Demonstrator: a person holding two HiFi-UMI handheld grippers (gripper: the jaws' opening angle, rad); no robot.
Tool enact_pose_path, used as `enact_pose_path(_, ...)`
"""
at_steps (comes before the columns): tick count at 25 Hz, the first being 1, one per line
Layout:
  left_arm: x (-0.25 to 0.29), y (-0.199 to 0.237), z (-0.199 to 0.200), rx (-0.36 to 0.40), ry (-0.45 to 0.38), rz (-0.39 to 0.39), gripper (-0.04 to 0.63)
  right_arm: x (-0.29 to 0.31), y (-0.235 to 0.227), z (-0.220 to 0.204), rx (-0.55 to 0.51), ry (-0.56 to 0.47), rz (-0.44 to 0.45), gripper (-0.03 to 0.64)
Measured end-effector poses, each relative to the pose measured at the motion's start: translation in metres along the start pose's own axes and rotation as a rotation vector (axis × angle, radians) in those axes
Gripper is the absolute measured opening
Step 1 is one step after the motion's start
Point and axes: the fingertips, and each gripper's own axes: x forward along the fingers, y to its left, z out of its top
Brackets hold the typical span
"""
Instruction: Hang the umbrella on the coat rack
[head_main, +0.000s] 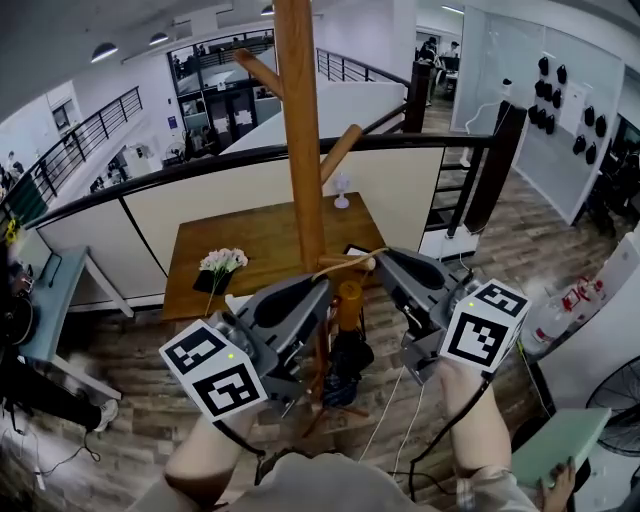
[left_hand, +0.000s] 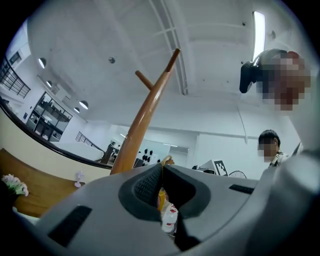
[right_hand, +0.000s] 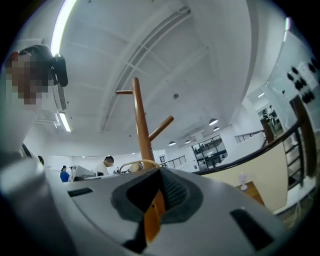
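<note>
The wooden coat rack (head_main: 300, 130) rises in the middle, with one peg (head_main: 340, 152) slanting up to the right and another (head_main: 258, 72) higher on the left. The umbrella hangs close to the pole: an orange handle (head_main: 349, 300) over a black folded body (head_main: 346, 365). Its tan strap loop (head_main: 345, 264) is stretched between both grippers. My left gripper (head_main: 322, 288) and right gripper (head_main: 385, 258) are each shut on an end of the loop. The strap (left_hand: 165, 160) shows above the shut left jaws, and the strap (right_hand: 131, 164) arches over the shut right jaws, with the pole (right_hand: 142, 127) behind.
Behind the rack is a wooden table (head_main: 260, 240) with a bunch of flowers (head_main: 222, 262) and a small fan (head_main: 342, 190). A black railing (head_main: 200, 165) tops the cream partition. Cables trail on the plank floor (head_main: 400, 430). Red-and-white bottles (head_main: 568, 300) stand at the right.
</note>
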Motion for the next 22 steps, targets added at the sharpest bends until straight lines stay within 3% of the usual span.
enact_pose_path(6, -0.001, 0.02, -0.023, 0.036, 0.052, 0.066, 0.008, 0.011, -0.011, -0.03, 0.028, 0.055, 0.0, 0.008)
enact_pose_path(14, -0.004, 0.041, -0.056, -0.018, 0.111, 0.103, 0.008, 0.025, -0.018, -0.071, 0.092, 0.122, 0.012, 0.009)
enact_pose_path(22, -0.012, 0.058, -0.064, 0.091, 0.112, 0.148, 0.008, 0.042, -0.003, -0.091, 0.027, 0.145, 0.011, 0.026)
